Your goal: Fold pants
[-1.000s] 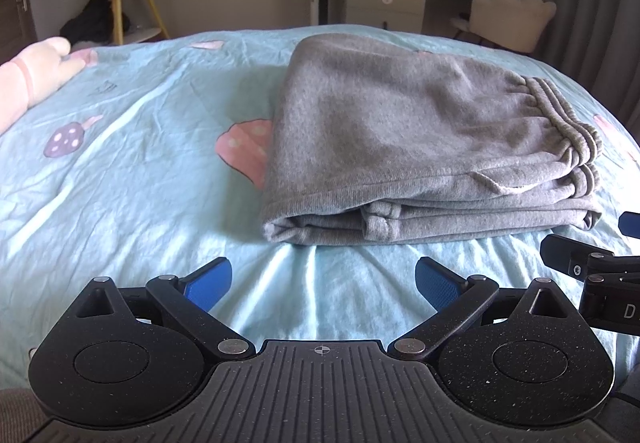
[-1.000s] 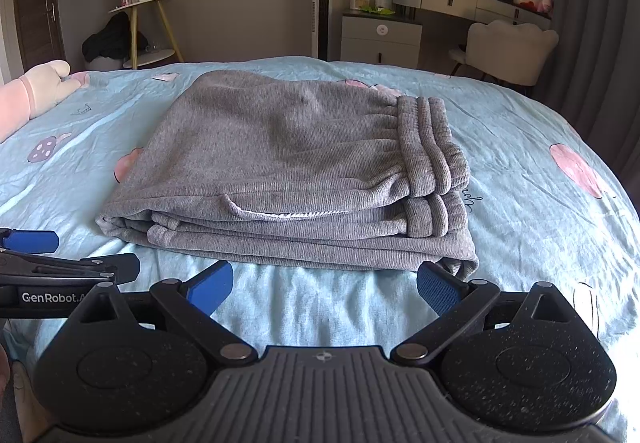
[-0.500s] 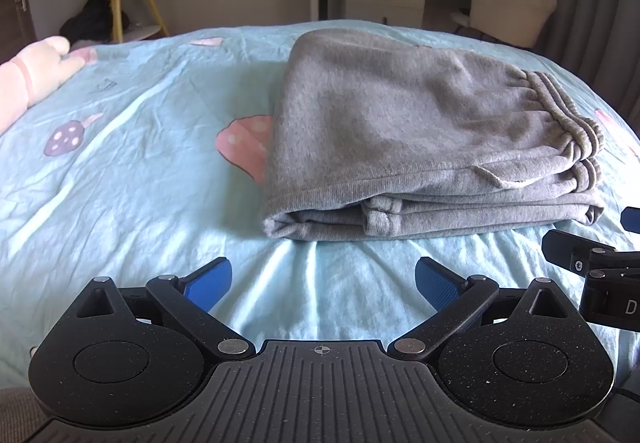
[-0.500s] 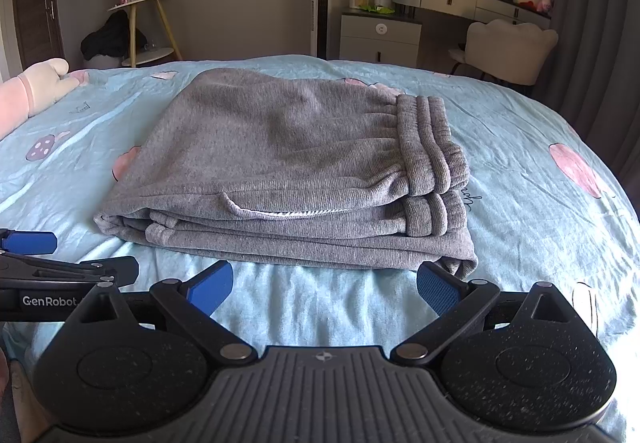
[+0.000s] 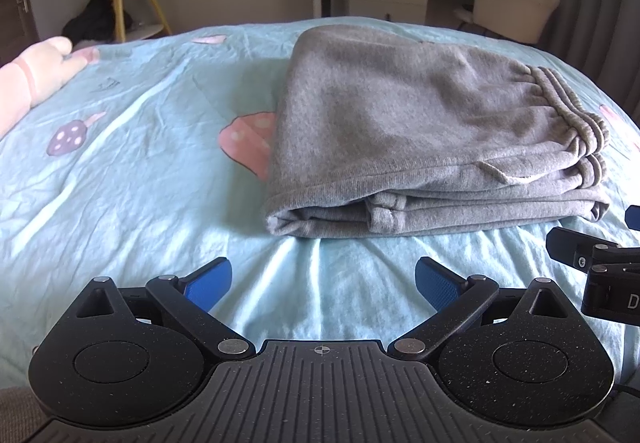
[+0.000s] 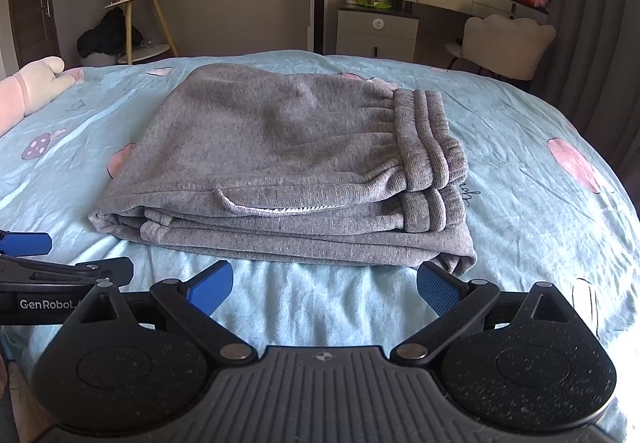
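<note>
The grey pants [image 5: 420, 131] lie folded in a flat stack on the light blue bed sheet [image 5: 132, 179], waistband to the right; they also show in the right wrist view [image 6: 288, 163]. My left gripper [image 5: 323, 283] is open and empty, a little short of the stack's near left corner. My right gripper [image 6: 325, 285] is open and empty, just short of the stack's near edge. Each gripper shows at the edge of the other's view.
A pink plush toy [image 5: 36, 79] lies at the bed's far left. Beyond the bed stand a small side table [image 6: 136, 23], a dresser [image 6: 376, 31] and a white chair [image 6: 504, 43]. Dark curtains hang at the right.
Both grippers have drawn back slightly from the folded pants and stay open. The pants have not moved.
</note>
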{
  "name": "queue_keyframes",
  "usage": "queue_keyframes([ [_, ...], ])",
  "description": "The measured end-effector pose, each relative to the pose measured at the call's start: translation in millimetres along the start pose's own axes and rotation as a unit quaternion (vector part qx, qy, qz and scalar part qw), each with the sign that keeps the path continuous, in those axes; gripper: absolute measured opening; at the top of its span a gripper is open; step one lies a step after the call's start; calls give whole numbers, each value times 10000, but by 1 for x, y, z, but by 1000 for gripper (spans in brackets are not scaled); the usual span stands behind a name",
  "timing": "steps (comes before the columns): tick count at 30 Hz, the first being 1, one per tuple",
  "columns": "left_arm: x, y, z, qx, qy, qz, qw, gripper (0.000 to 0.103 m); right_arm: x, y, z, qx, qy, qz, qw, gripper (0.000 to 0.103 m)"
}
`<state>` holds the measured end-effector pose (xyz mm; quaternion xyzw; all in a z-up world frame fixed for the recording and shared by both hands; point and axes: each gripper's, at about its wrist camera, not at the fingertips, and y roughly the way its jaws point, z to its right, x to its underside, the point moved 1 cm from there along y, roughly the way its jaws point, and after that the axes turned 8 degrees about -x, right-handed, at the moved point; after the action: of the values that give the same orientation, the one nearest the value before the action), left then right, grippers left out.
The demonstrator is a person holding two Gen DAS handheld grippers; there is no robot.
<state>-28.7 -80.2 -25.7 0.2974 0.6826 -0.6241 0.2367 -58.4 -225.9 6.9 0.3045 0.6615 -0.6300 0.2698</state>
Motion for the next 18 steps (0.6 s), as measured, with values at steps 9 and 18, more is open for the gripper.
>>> queue_keyframes([
  [9, 0, 2, 2, -62, 49, -55, 10000, 102, 0, 3, 3, 63, 78, -70, 9999, 99],
  [18, 0, 4, 3, -8, 37, -160, 9999, 102, 0, 2, 5, 11, 144, -33, 9999, 99],
])
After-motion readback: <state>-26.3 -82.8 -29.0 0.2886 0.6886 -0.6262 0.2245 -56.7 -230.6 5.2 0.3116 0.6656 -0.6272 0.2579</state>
